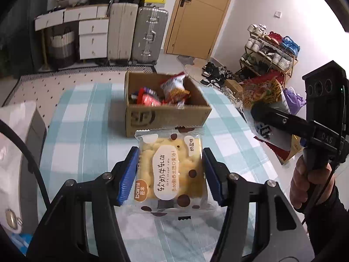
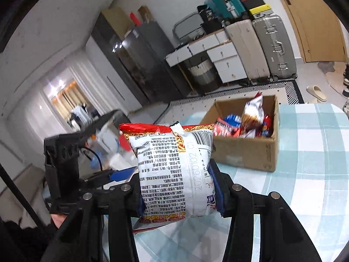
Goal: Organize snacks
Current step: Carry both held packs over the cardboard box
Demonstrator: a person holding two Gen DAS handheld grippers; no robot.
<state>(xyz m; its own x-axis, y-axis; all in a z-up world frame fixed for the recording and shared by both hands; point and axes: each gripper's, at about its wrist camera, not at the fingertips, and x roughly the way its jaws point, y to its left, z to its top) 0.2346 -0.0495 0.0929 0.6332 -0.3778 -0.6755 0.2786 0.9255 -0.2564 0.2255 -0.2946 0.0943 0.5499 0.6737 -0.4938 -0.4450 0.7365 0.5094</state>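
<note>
Cardboard box (image 1: 166, 118) on the table (image 1: 72, 131), snack packets (image 1: 174, 88) inside. Nougat-cake packet (image 1: 170, 170) at the box's 6 o'clock; noodle packet (image 2: 174, 170) at 4 o'clock. Suitcases (image 1: 139, 35) behind, at 12 o'clock.

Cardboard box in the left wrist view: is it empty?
No, the cardboard box already holds several snack packets, red and white wrappers showing above its rim.

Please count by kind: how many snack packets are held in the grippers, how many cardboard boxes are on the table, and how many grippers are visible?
Held snack packets: 2, the cake packet and the noodle packet
Cardboard box: 1
Grippers: 2, left gripper and right gripper
Total: 5
</note>
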